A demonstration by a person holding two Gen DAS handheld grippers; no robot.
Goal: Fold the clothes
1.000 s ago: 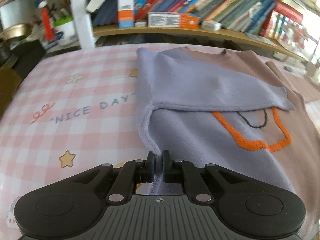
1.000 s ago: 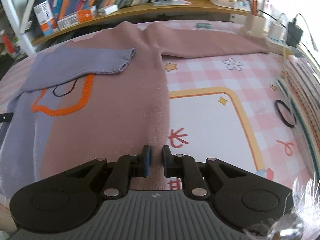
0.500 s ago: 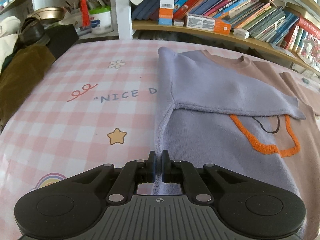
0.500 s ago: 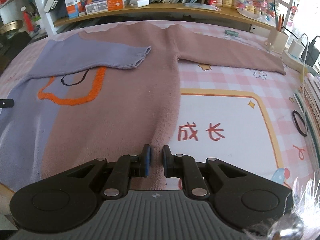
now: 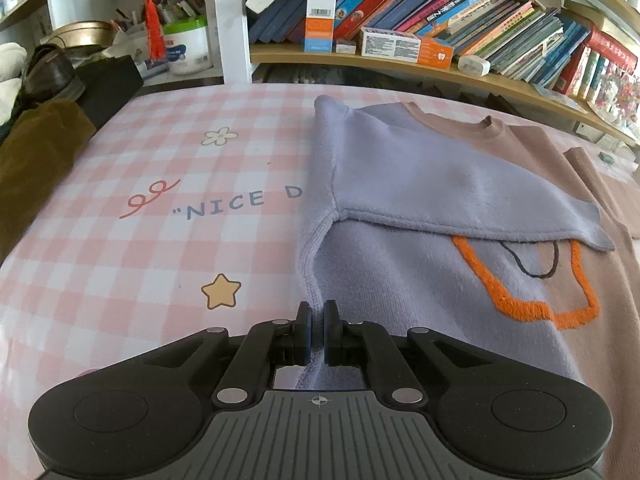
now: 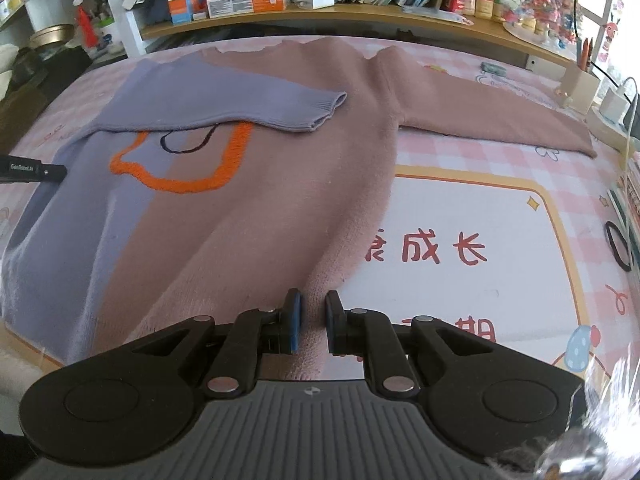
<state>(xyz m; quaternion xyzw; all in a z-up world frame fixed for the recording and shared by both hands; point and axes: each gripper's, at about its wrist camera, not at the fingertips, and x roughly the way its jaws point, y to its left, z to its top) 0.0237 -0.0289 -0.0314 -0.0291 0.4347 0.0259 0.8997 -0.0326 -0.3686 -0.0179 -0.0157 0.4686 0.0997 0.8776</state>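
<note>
Left wrist view: the left gripper (image 5: 316,330) is pinching the fuzzy lilac side seam of the sweater (image 5: 420,280), its blue pads pressed together on the knit. The lilac sleeve (image 5: 440,192) is lying folded across the chest, over an orange embroidered outline. The sweater is lying on a pink checked tablecloth (image 5: 140,240) (printed with a star).

Right wrist view: the right gripper (image 6: 312,326) is clamping the soft mauve hem of the sweater (image 6: 280,184) near the cloth's front edge; the mauve sleeve (image 6: 492,116) is stretching flat towards the right edge.
</note>
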